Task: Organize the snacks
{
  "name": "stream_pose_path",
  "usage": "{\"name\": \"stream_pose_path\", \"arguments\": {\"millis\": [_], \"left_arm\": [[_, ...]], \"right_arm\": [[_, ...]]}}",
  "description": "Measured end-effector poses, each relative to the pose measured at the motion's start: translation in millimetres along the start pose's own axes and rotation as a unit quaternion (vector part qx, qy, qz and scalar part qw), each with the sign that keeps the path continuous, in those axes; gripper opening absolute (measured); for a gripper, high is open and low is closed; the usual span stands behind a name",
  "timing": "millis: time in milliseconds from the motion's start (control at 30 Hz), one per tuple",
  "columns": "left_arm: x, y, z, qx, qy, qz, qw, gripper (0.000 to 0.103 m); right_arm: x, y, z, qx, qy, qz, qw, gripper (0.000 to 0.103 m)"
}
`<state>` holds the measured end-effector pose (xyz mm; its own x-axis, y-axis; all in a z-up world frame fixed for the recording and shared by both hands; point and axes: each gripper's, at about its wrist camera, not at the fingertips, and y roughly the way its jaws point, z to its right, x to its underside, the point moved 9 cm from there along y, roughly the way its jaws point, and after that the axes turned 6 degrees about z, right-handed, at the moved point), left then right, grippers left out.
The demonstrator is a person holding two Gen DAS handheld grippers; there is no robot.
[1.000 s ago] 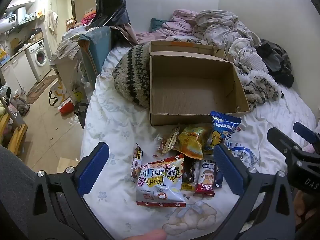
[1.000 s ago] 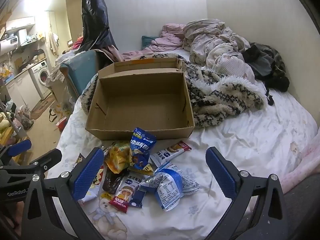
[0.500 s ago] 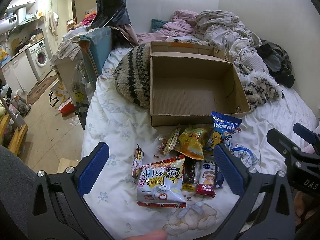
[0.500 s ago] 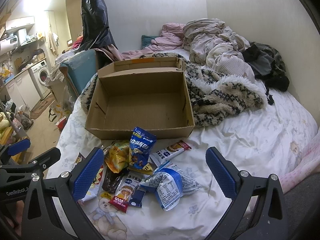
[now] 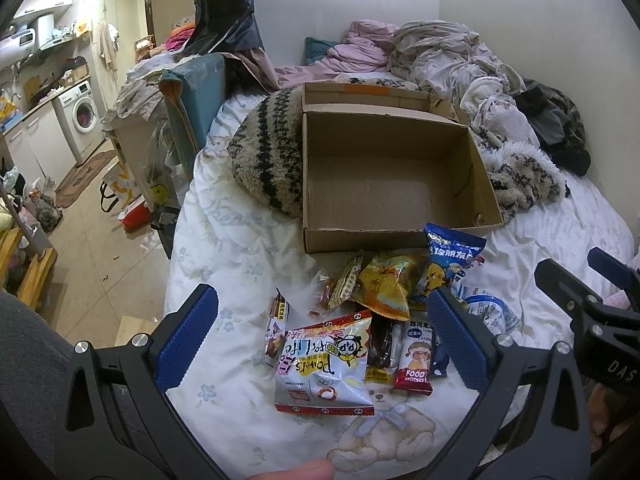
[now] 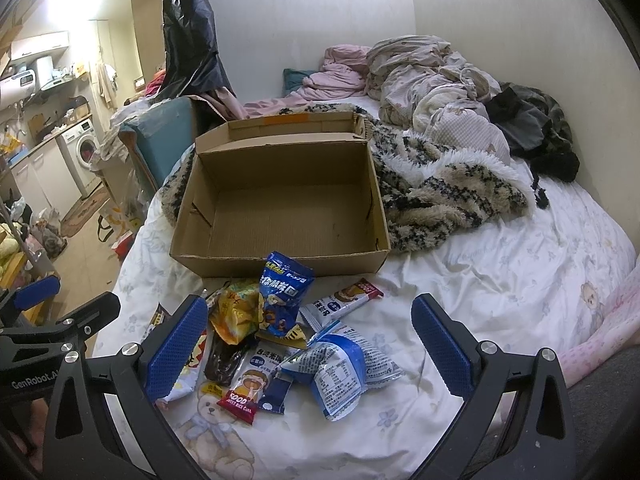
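The left tool (image 5: 322,334) hung with its blue pads spread wide and nothing between them, just above the near end of the snack pile; the white "Power's Life" packet (image 5: 326,364) lay on the bed directly between its fingers, with a red rice-cake packet (image 5: 414,356) just inside the right finger. The right tool (image 6: 308,346) was likewise spread and empty, framing the crumpled blue-and-white packet (image 6: 344,368) and the red rice-cake packet (image 6: 244,392), while its left pad overlapped the pile's left side. Beyond both tools, a yellow packet (image 5: 384,284) and a blue packet (image 6: 284,284) leaned against the front wall of the open cardboard box (image 6: 280,254), which sat empty toward the middle of the bed (image 6: 500,280), touching a striped fuzzy blanket (image 6: 440,196).
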<state>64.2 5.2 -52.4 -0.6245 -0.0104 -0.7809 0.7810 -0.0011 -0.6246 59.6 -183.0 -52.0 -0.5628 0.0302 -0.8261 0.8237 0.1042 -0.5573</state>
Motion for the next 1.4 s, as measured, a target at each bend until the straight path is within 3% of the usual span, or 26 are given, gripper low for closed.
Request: {"name": "stream_pose_path", "arguments": {"millis": [1400], "left_arm": [[6.1, 5.2, 9.8, 0.002, 0.009, 0.001, 1.0, 0.103]], "right_arm": [[-0.1, 3.0, 6.3, 0.001, 0.004, -0.003, 1.0, 0.103]]}}
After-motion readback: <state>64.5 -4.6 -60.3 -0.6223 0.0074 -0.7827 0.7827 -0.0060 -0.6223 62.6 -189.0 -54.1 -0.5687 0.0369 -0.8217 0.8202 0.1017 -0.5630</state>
